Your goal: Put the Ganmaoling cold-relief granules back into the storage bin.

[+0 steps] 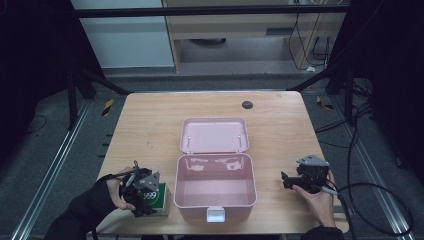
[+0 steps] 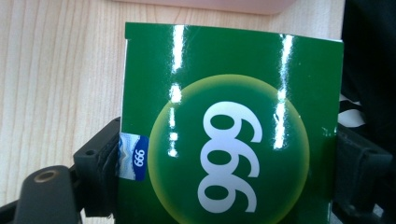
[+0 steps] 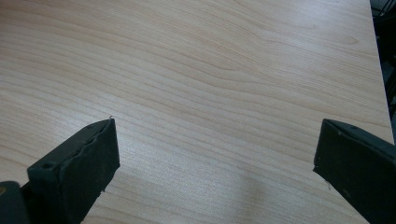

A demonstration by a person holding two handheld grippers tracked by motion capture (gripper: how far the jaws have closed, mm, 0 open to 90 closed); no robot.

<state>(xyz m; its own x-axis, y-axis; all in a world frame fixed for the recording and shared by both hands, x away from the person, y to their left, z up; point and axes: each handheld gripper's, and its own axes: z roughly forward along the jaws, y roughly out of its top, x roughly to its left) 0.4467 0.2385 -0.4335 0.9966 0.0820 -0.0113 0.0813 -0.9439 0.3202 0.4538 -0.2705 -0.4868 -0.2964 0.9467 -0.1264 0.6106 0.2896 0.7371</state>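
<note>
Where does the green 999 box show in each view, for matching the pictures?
High view: green box at lower left, in the left gripper, beside the pink case.
Left gripper view: green box centre, between the jaws.
Right gripper view: not in it.
Shared landmark: wooden table.

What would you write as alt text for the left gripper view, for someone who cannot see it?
A glossy green box printed with a large white 999 in a yellow-green circle sits between the two black jaws of the left gripper, which press on its two sides. It rests on a pale wooden table, with the edge of a pink case just beyond.
</note>
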